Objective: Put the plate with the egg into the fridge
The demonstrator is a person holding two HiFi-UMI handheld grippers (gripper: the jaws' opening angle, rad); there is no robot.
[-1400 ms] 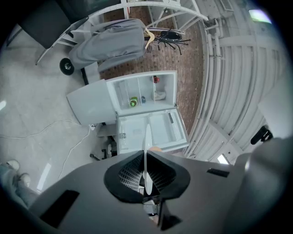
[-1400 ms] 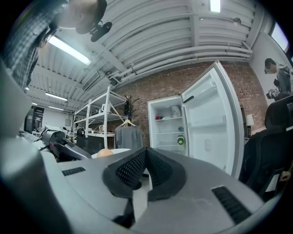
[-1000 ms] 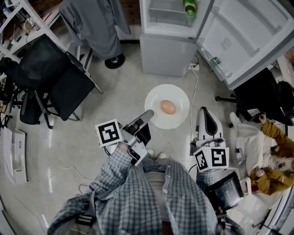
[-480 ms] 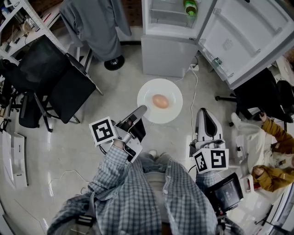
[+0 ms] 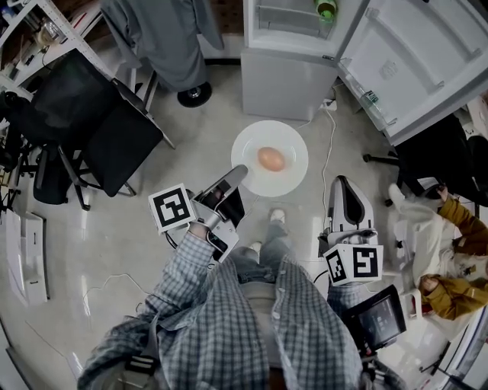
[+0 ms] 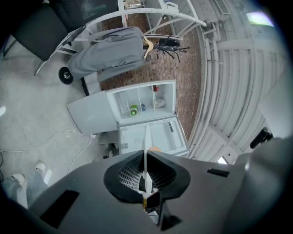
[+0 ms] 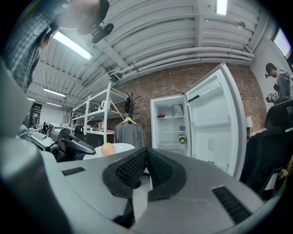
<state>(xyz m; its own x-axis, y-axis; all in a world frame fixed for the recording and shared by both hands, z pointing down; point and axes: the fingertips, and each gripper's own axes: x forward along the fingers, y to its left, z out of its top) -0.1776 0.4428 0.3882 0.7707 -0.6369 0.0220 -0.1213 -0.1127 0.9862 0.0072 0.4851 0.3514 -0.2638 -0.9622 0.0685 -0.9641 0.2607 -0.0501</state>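
A white plate (image 5: pixel 286 177) with a brown egg (image 5: pixel 271 158) on it is held level above the floor, just in front of the open fridge (image 5: pixel 288 80). My left gripper (image 5: pixel 239 175) is shut on the plate's near-left rim. In the left gripper view the plate (image 6: pixel 146 141) shows edge-on between the jaws, with the egg (image 6: pixel 155 148) peeking over them and the fridge (image 6: pixel 143 104) beyond. My right gripper (image 5: pixel 344 185) hangs to the right of the plate, apart from it. Its jaws (image 7: pixel 146 153) are shut on nothing. The right gripper view also shows the plate (image 7: pixel 120 147) and egg (image 7: pixel 108 148).
The fridge door (image 5: pixel 415 57) stands swung open to the right, and a green bottle (image 5: pixel 326 7) sits inside. Black chairs (image 5: pixel 91 129) stand to the left, with a grey coat (image 5: pixel 164 34) on a rack. A white cable (image 5: pixel 328 145) lies on the floor. A seated person (image 5: pixel 450 244) is at the right.
The plate with the egg has been carried forward toward the fridge by my left gripper. A foot has stepped forward beneath it. The right gripper stayed at the same side.
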